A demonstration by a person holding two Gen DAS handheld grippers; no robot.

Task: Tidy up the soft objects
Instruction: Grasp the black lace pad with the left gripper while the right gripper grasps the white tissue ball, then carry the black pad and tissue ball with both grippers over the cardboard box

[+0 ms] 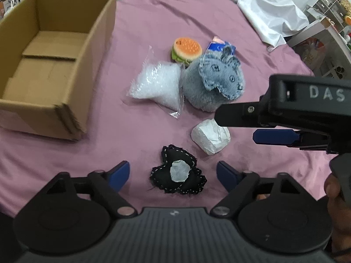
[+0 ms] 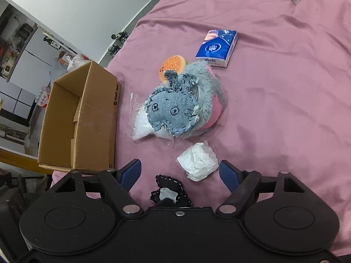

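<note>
Two handheld grippers hover over a table draped in pink cloth [image 1: 136, 135], where several soft things lie close together.

Left wrist view: the left gripper [image 1: 172, 173] has its blue-tipped jaws spread wide with nothing between the pads; a black stitched fabric piece [image 1: 178, 176] with a pale patch lies on the cloth in the gap, untouched. Just beyond it sits a crumpled white tissue wad [image 1: 210, 139]. Farther off, a grey plush toy [image 1: 214, 83] with a denim face rests against a clear bag of white pellets [image 1: 156, 84]. Behind these are a small burger toy [image 1: 187, 49] and a blue tissue pack [image 1: 219, 47], partly hidden. An open cardboard box [image 1: 50, 70] stands at the left. The right gripper [image 1: 234, 122] reaches in from the right, its jaws apart above the tissue wad. A white sheet [image 1: 263, 6] lies at the far edge.

Right wrist view: the right gripper's jaws stand open and hold nothing, the tissue wad just ahead between the tips, nearer the right one. The black fabric piece is partly hidden under the gripper body. The plush toy lies beyond, the box to the left
</note>
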